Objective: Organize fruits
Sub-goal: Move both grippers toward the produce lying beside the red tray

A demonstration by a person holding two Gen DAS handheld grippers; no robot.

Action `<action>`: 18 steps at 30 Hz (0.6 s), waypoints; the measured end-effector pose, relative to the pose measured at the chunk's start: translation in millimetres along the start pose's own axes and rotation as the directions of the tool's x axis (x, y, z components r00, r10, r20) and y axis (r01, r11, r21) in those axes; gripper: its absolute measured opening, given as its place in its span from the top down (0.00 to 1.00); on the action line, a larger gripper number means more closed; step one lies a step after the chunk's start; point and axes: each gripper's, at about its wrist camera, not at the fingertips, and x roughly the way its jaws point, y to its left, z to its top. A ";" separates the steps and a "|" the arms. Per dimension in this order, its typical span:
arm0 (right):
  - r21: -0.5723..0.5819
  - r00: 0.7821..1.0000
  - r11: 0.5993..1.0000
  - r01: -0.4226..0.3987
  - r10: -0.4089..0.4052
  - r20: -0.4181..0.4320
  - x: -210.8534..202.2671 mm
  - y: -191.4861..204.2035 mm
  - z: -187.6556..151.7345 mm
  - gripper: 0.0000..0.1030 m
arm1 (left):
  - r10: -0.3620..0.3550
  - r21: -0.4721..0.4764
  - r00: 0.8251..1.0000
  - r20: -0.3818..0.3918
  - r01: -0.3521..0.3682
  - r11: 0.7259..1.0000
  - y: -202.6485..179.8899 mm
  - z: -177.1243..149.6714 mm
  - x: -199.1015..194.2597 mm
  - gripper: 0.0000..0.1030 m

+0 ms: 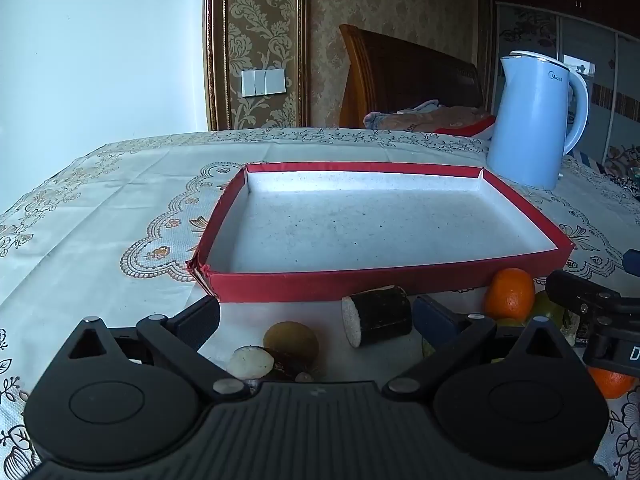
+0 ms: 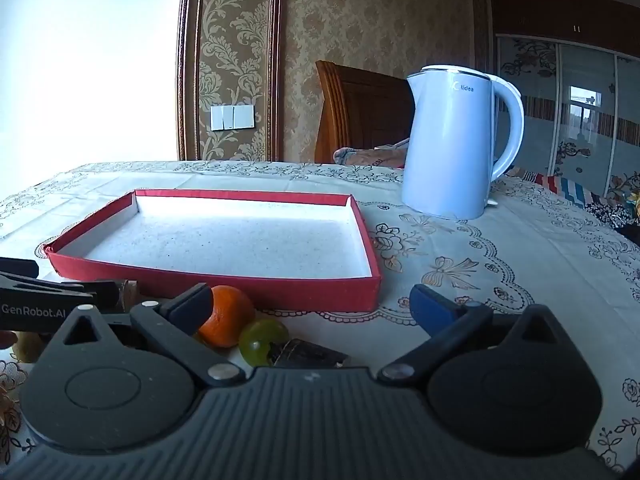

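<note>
Both jaws spread wide, holding nothing: left gripper (image 1: pixel 316 316) over the sugarcane chunk (image 1: pixel 378 316), right gripper (image 2: pixel 310 306) beside the orange (image 2: pixel 228 316), red tray (image 2: pixel 280 294) just beyond.

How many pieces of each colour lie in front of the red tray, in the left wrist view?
Orange fruit: 2
Green fruit: 1
Yellow-brown fruit: 1
Dark-skinned cut pieces, white inside: 2
Total: 6 visible; more may be hidden.
</note>
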 end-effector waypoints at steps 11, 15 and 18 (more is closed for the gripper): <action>0.003 0.998 0.999 0.048 -0.048 0.037 -8.0 -1.8 0.1 0.00 | -0.011 0.032 1.000 0.013 0.010 0.999 -10.5 11.3 -11.0 0.00; -0.013 0.999 0.999 0.046 -0.046 -0.010 -2.8 -0.7 1.4 0.00 | -0.025 0.026 0.999 0.045 0.024 0.999 -8.1 1.9 -10.7 0.00; -0.019 0.999 0.999 0.036 -0.037 -0.038 2.9 0.9 0.1 0.00 | -0.054 0.007 0.994 0.097 0.053 0.999 -3.9 0.4 -17.7 0.00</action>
